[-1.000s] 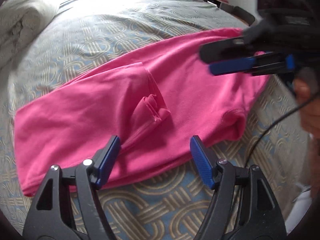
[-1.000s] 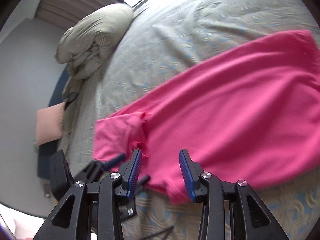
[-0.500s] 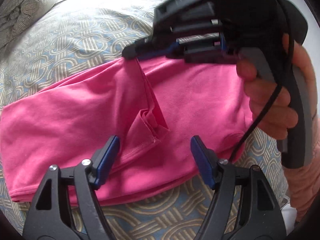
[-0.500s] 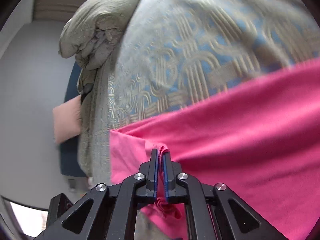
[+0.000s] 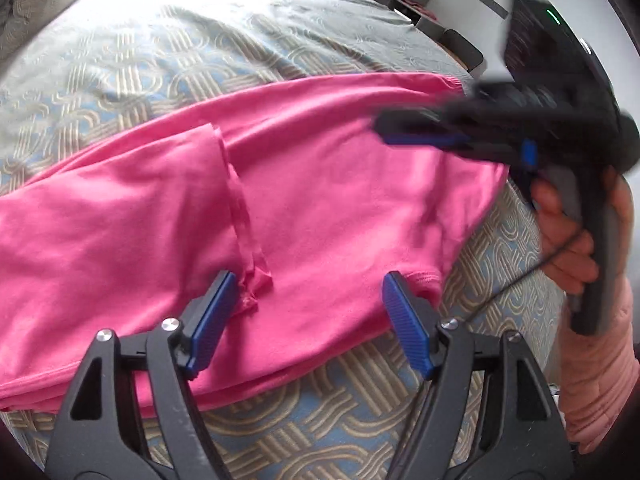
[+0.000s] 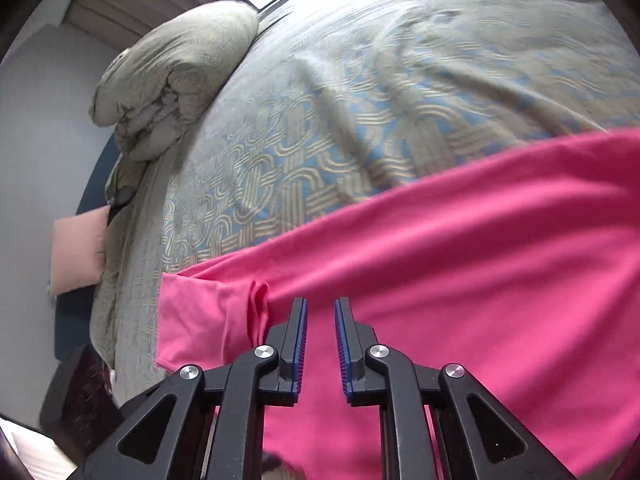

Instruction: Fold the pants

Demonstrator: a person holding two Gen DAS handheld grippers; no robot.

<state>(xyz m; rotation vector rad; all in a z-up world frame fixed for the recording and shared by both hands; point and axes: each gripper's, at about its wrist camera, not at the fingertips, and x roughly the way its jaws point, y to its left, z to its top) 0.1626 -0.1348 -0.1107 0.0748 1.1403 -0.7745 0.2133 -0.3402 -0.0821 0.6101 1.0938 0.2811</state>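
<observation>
In the left wrist view, the bright pink cotton pants (image 5: pixel 304 208) are seen lying lengthwise across the blue-and-beige patterned bedspread (image 5: pixel 224 60), near its front edge. The left gripper (image 5: pixel 308 316) is held released, its blue-padded jaws spread wide over the lower edge of the fabric with nothing clamped. Half a second earlier the hem flap was pinched and lifted by the right gripper (image 5: pixel 420 132); that flap is now laid flat across the garment, its seam running as a straight line towards the left gripper. The right gripper has been drawn back to the right, clear of the cloth, in the person's hand (image 5: pixel 568 240). In the right wrist view, the right gripper (image 6: pixel 320 320) is shown with its jaws opening and a narrow gap between the pads; no fabric is caught between them, where half a second ago a pink fold was clenched. A rolled grey-green duvet (image 6: pixel 172 80) lies at the far bedside. The fold-over is judged complete and released; a fresh grasp is probably required next.
</observation>
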